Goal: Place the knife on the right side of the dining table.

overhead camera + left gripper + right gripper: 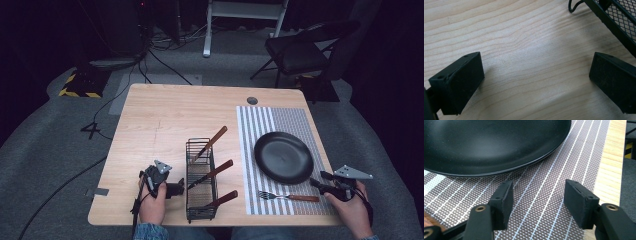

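A black plate (283,156) rests on a striped placemat (265,120) at the table's right. A fork (288,197) with a wooden handle lies on the mat in front of the plate. A black wire caddy (201,180) holds three wooden-handled utensils (212,173). My left gripper (172,189) rests low on the wood just left of the caddy, open, with bare tabletop between its jaws (536,80); the caddy's mesh wall (621,20) shows at upper right. My right gripper (320,184) hovers open over the mat (541,202) beside the plate's rim (499,150), near the fork's handle end.
The wooden table (165,115) has a round cable hole (252,100) at the back. A folding chair (300,50) and cables lie on the carpet beyond. The mat's right edge nearly meets the table edge (611,162).
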